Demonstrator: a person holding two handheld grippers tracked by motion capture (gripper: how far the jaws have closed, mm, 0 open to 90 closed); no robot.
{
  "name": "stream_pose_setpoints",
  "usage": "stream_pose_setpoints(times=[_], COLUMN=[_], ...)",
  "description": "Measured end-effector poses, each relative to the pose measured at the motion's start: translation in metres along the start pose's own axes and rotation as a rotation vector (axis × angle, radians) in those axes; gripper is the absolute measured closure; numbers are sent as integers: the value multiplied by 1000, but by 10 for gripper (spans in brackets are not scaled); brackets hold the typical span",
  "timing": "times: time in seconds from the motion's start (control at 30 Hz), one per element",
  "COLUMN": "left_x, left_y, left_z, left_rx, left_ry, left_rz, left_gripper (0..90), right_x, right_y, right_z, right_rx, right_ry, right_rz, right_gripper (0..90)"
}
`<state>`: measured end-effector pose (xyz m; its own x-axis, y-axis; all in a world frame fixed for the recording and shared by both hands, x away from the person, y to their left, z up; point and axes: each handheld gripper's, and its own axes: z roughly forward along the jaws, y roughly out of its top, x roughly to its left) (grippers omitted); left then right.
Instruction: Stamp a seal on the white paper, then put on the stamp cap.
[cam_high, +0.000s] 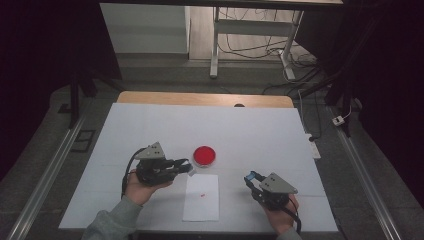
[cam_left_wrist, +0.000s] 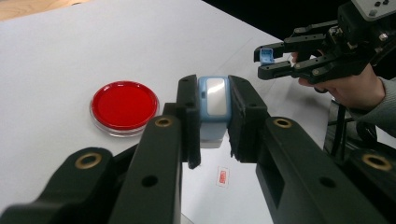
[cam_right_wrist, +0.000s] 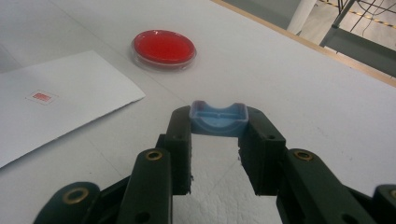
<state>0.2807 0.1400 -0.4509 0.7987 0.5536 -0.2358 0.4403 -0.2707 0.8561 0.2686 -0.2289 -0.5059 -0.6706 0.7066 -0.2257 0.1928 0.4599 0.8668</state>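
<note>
Setting: white-covered table (cam_high: 150, 125) before a dim room, where desk legs and cables are seen on the floor beyond.

High view: the left gripper (cam_high: 187, 165) is held at the near left, jaws aimed toward the table's centre, clamped on a small stamp body (cam_high: 191, 170) that is only a pale speck at this size. A red ink pad (cam_high: 204, 156) is seen just beyond those jaws, and a white sheet (cam_high: 201, 197) with a faint red mark lies just under and to the near side of them. The right gripper (cam_high: 251, 178) is held well apart at the near right, closed on a blue cap (cam_high: 254, 175).

Left gripper view: the stamp body (cam_left_wrist: 213, 100), pale blue with a grey face, is pinched upright between the two black jaws. The ink pad (cam_left_wrist: 124, 106) lies ahead and to the left, the sheet (cam_left_wrist: 219, 196) below, bearing a small red imprint (cam_left_wrist: 222, 176). The right gripper (cam_left_wrist: 266, 59) is seen farther off at upper right, the cap (cam_left_wrist: 266, 56) at its tips.

Right gripper view: the cap (cam_right_wrist: 218, 118) is clamped across the jaw tips, hollow side up. The ink pad (cam_right_wrist: 163, 48) lies ahead to the left, the sheet (cam_right_wrist: 60, 93) farther left.

Key relation: the stamp-holding left gripper is judged the nearer to both pad and sheet; pad lies beyond its tips, paper beneath.
</note>
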Motion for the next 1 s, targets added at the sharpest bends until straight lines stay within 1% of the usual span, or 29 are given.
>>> stream_pose_setpoints(times=[0.33,0.6,0.87,1.0], left_x=[1,-2,-3,-4], left_y=[1,4,6,7], left_z=[5,11,13,15], left_rx=[0,-4,-7,-4], left_ry=[6,0,5,6], left_rz=[-7,-4,-10,-8], left_gripper=[758,758,758,758], right_x=[0,6,10,13], right_y=[1,4,7,10], right_z=[2,6,10,13], right_rx=[0,-4,-17,-15], right_ry=[4,18,34,41], right_rz=[-2,-7,-1,-7], right_gripper=[652,652,652,652])
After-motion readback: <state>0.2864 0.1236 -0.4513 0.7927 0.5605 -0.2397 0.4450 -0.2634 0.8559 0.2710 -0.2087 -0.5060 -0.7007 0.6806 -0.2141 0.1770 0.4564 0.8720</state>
